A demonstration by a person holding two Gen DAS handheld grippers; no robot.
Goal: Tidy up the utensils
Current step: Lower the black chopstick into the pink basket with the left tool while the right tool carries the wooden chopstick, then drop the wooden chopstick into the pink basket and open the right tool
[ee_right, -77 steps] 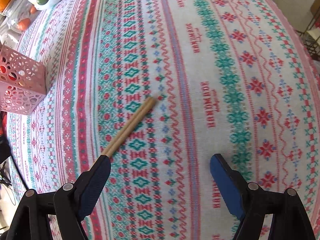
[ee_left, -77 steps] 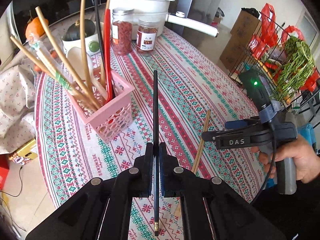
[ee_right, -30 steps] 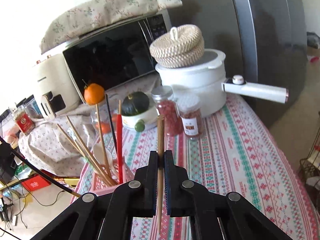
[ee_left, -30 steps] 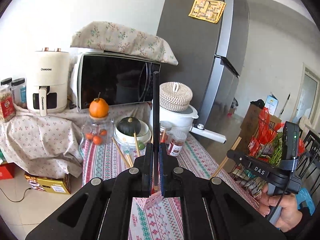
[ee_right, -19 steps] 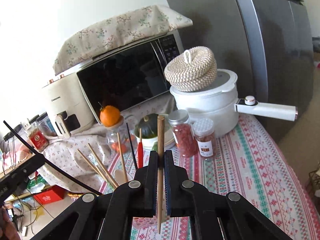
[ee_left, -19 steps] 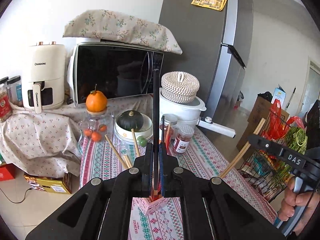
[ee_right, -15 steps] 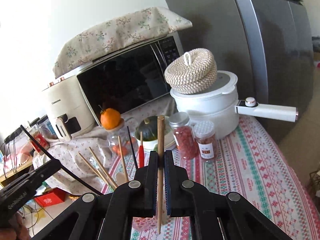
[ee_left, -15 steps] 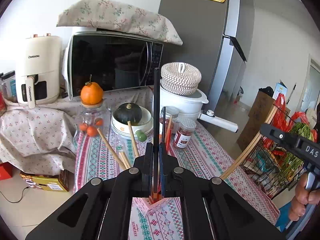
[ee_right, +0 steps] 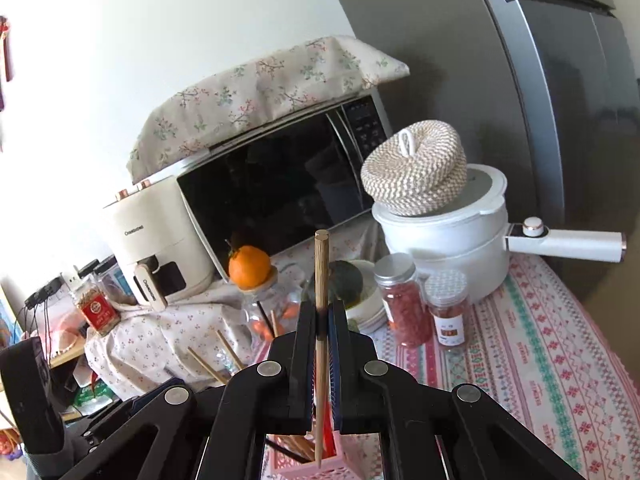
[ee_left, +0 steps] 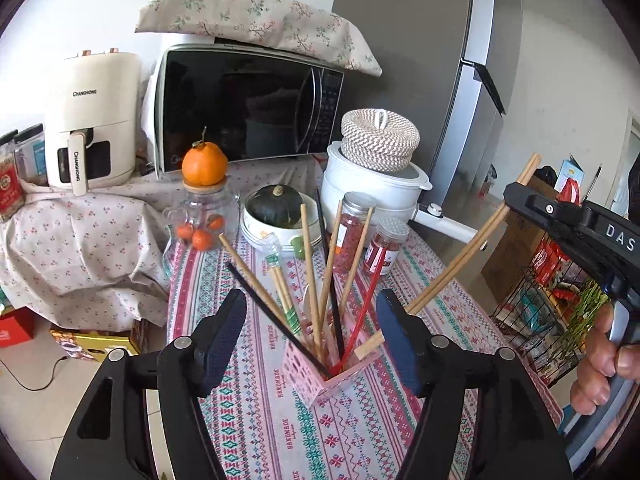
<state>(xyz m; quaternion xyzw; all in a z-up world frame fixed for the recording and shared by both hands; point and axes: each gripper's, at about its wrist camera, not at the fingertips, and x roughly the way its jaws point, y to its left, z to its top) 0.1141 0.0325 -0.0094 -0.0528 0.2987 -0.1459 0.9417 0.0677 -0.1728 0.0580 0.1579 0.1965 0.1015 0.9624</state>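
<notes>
A pink perforated utensil holder (ee_left: 320,378) stands on the patterned tablecloth and holds several wooden, black and red chopsticks. A black chopstick (ee_left: 276,316) leans in it toward the left. My left gripper (ee_left: 310,336) is open and empty just above and in front of the holder. My right gripper (ee_right: 322,316) is shut on a wooden chopstick (ee_right: 321,264), held upright, its lower tip at the holder's rim (ee_right: 316,468). In the left wrist view that chopstick (ee_left: 452,272) slants down from the right gripper (ee_left: 520,196) to the holder.
Behind the holder stand two red spice jars (ee_left: 352,236), a bowl with a green squash (ee_left: 276,212), a glass jar with an orange on top (ee_left: 204,208) and a white pot with a long handle (ee_left: 376,192). A microwave (ee_left: 248,108) and air fryer (ee_left: 92,120) stand further back. A wire rack (ee_left: 552,304) is at right.
My left gripper has opened and let go of the black chopstick, which now leans in the holder. My right gripper has brought the wooden chopstick's tip down to the holder.
</notes>
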